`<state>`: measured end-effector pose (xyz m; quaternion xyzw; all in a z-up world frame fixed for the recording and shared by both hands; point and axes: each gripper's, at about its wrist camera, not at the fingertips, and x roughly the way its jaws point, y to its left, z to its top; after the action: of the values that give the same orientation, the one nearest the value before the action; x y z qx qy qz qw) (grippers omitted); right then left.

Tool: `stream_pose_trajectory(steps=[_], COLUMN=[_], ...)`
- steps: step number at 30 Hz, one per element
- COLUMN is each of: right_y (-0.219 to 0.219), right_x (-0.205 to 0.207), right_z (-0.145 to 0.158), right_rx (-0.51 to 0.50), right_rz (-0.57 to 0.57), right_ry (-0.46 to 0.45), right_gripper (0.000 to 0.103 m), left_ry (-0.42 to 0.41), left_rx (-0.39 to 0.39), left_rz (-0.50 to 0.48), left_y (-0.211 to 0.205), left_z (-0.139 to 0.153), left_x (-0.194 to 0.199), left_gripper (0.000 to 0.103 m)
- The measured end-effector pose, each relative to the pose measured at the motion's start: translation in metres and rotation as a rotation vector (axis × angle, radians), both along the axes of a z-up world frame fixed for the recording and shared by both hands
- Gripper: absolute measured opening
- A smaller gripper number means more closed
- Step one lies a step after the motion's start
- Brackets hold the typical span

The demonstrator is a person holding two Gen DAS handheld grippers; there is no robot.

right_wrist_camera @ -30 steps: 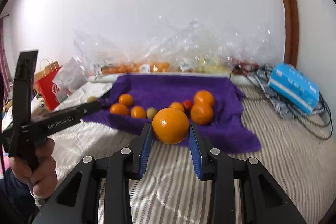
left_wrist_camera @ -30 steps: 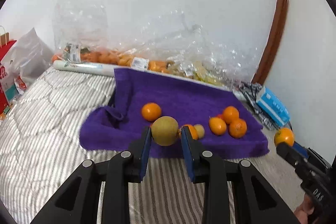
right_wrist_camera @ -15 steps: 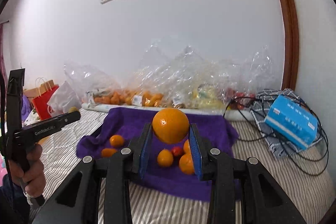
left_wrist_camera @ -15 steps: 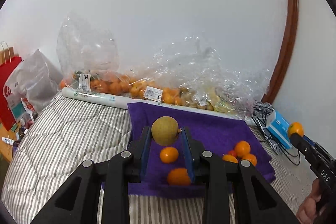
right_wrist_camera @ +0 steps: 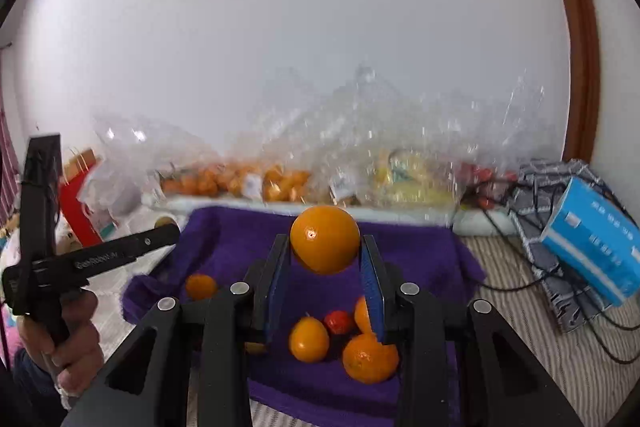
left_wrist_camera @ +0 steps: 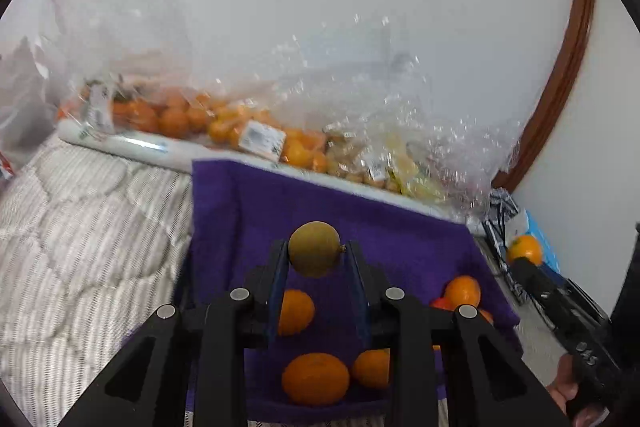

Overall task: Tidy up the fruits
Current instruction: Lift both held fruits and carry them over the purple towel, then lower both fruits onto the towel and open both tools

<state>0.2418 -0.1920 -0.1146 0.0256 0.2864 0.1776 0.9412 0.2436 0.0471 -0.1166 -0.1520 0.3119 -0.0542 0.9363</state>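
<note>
My left gripper (left_wrist_camera: 314, 253) is shut on a round yellow-brown fruit (left_wrist_camera: 314, 248) and holds it above the purple towel (left_wrist_camera: 304, 203). My right gripper (right_wrist_camera: 325, 245) is shut on a large orange (right_wrist_camera: 325, 239), also above the purple towel (right_wrist_camera: 404, 247). Several small oranges (left_wrist_camera: 315, 379) and a small red fruit (right_wrist_camera: 338, 321) lie on the towel below both grippers. The right gripper with its orange shows at the right of the left wrist view (left_wrist_camera: 524, 251). The left gripper shows at the left of the right wrist view (right_wrist_camera: 160, 231).
Clear plastic bags of oranges (left_wrist_camera: 176, 115) and yellow fruit (right_wrist_camera: 412, 179) line the wall behind the towel. A blue tissue pack (right_wrist_camera: 592, 247), patterned cloth and cables (right_wrist_camera: 540, 279) lie at the right. A red bag (right_wrist_camera: 76, 203) stands at the left on the striped bedding (left_wrist_camera: 80, 227).
Both grippers have moved forward over the towel with their fruits still held. The towel and the bags at the wall appear closer and larger now.
</note>
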Motion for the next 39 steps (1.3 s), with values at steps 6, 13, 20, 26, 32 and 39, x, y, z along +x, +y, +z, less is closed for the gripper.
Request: stream_pose_trajectory(steps=[6, 13, 20, 26, 32, 39], right_y=[0.008, 0.027, 0.034, 0.041, 0.045, 0.046], right_x=[0.011, 0.009, 0.009, 0.008, 0.007, 0.007], right_z=[-0.018, -0.031, -0.041, -0.046, -0.05, -0.051], right_rx=[0.022, 0.014, -0.021, -0.067, -0.107, -0.116], right_rz=[0.061, 0.181, 0.205, 0.212, 0.208, 0.208], right_ry=[0.065, 0.108, 0.148, 0.147, 0.141, 0.133], right_gripper=[0.035, 0.035, 0.035, 0.035, 0.035, 0.035], left_ry=[0.013, 0.021, 0.04, 0.038, 0.03, 0.025], left_rx=[-0.024, -0.003, 0.027, 0.015, 0.046, 0.053], left_rz=[-0.033, -0.067, -0.078, -0.086, -0.104, -0.1], left_y=[0.001, -0.006, -0.012, -0.012, -0.018, -0.02], left_z=[-0.012, -0.02, -0.025, -0.026, -0.026, -0.026], left_x=[0.005, 0.009, 0.012, 0.012, 0.011, 0.011], left_gripper=[0.028, 0.028, 0.028, 0.028, 0.028, 0.028])
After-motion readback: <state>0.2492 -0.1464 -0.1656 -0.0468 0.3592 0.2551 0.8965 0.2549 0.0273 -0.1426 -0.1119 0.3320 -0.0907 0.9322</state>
